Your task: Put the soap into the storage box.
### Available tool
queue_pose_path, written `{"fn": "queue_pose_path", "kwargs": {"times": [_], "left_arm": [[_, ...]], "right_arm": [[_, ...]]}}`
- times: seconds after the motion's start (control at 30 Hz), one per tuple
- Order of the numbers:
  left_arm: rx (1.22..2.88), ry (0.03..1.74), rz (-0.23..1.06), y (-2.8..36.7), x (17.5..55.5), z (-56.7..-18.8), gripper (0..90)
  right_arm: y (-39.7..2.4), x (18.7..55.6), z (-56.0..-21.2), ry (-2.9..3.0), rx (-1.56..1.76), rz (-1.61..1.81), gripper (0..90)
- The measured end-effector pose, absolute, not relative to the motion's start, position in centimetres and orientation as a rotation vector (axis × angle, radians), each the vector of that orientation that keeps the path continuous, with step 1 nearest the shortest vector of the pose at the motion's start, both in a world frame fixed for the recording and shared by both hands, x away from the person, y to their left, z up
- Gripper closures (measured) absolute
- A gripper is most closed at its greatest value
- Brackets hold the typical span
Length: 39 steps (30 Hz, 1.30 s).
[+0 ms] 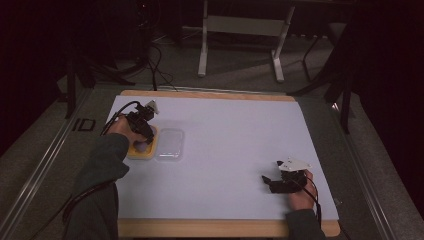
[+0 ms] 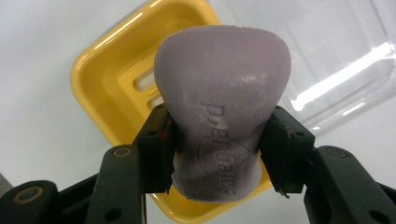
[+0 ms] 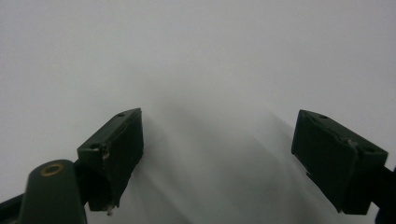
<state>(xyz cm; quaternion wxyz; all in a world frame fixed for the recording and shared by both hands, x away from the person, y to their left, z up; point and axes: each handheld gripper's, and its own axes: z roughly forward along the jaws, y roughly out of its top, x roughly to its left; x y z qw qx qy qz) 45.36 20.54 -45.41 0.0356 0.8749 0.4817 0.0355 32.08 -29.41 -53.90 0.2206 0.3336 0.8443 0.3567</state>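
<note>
Soap (image 2: 222,116), a pale lilac waisted bar with stamped lettering, sits pinched in the left gripper (image 2: 217,154) above the yellow dish (image 2: 100,74).

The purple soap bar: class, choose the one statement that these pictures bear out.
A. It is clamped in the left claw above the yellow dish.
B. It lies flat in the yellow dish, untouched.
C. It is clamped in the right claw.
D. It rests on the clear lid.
A: in the left gripper view the left claw presses both sides of the purple soap bar, with the yellow dish beneath it.
</note>
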Motion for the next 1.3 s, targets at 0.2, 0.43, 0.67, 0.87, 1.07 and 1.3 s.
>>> {"fn": "queue_pose_path", "kwargs": {"times": [0.2,0.43,0.67,0.87,1.07,1.3], "left_arm": [[2.657,1.541,0.091,21.2,45.5,-46.3,49.7],[2.638,1.58,0.082,21.5,45.6,-46.8,49.7],[2.63,1.606,0.081,21.5,45.7,-47.2,49.6],[2.598,1.639,0.082,21.7,46.0,-47.6,49.5],[2.576,1.671,0.083,21.9,46.1,-48.4,48.8],[2.54,1.651,0.072,22.5,46.0,-48.0,42.3]], "right_arm": [[-29.4,32.1,-53.9,2.334,0.921,0.985,16.4],[-29.4,32.1,-53.9,2.334,0.92,0.985,16.4],[-29.4,32.1,-53.9,2.333,0.92,0.985,16.4],[-29.4,32.1,-53.9,2.334,0.92,0.984,16.4],[-29.4,32.1,-53.9,2.334,0.919,0.985,16.5],[-29.4,32.0,-53.9,2.334,0.92,0.985,16.6]]}}
